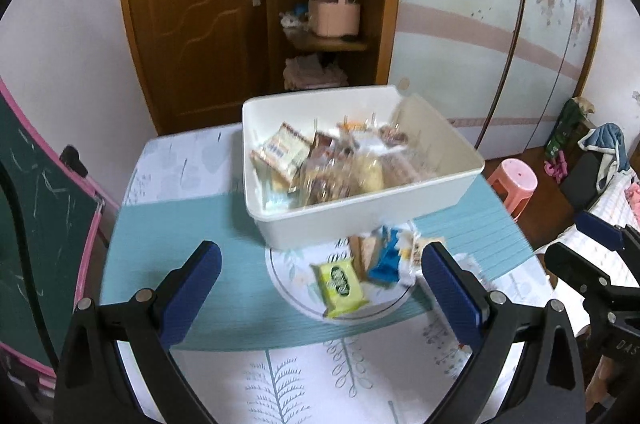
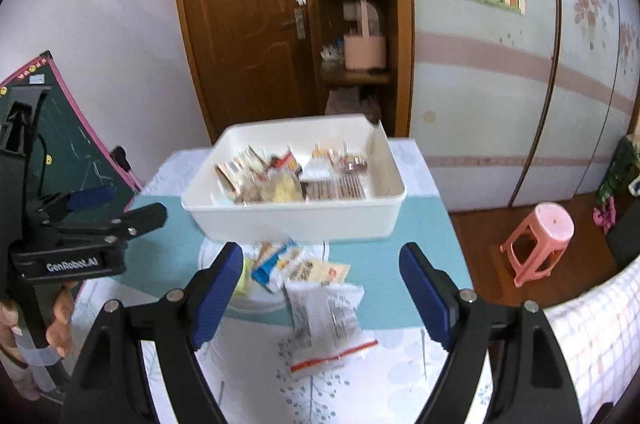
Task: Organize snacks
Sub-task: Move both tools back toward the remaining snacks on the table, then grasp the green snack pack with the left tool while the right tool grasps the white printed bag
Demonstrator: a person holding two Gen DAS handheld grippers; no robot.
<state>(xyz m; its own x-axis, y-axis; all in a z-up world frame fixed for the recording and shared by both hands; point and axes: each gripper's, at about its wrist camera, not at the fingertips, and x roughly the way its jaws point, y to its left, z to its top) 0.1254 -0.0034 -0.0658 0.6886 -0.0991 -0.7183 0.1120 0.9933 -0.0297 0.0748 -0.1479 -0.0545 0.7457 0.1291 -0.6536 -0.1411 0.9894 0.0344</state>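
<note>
A white plastic bin (image 1: 352,220) (image 2: 296,222) holding several wrapped snacks stands on the table. In front of it lie loose packets: a green-yellow one (image 1: 342,284), a blue one (image 1: 386,262) (image 2: 276,264), a beige one (image 2: 320,272) and a clear bag with a red strip (image 2: 330,320). My left gripper (image 1: 320,264) hovers open over the green and blue packets, nothing between its fingers. My right gripper (image 2: 322,264) is open above the clear bag, holding nothing. The right gripper shows at the left wrist view's right edge (image 1: 592,256), the left gripper at the right wrist view's left (image 2: 100,212).
The table carries a teal mat (image 1: 192,236) and a white leaf-print cloth (image 2: 248,384). A chalkboard (image 1: 36,207) leans at the left. A pink stool (image 2: 540,240) stands on the floor at the right, next to a checked bed edge (image 2: 592,336). A wooden door and shelves are behind.
</note>
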